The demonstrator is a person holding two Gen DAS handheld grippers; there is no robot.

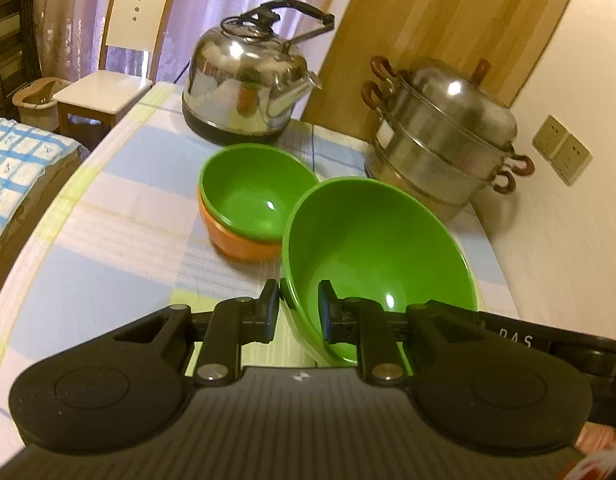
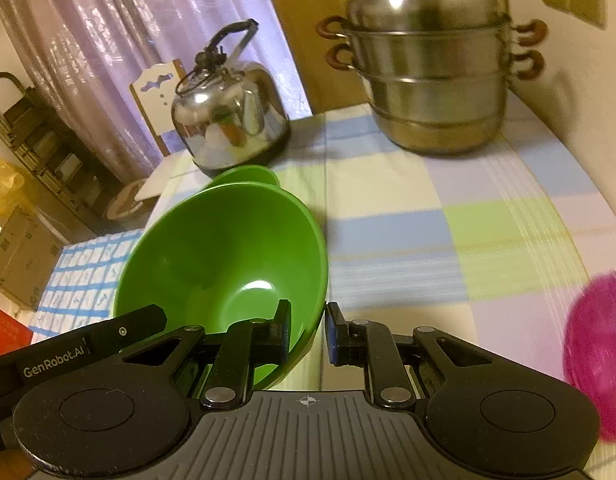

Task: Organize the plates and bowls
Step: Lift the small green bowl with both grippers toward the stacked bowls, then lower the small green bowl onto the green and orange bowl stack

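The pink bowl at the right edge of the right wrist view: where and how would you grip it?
Probably the pink bowl by its rim, one finger inside and one outside, approaching from its left side. Only that blurred left part shows; the rest is cut off.

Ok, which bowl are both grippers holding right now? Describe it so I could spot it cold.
Start at the steel kettle and the stacked steamer pot at the back of the checked tablecloth. In front of them sits a small green bowl nested in an orange bowl. The held one is the large green bowl beside that stack: bigger, tilted, clamped at opposite rims.
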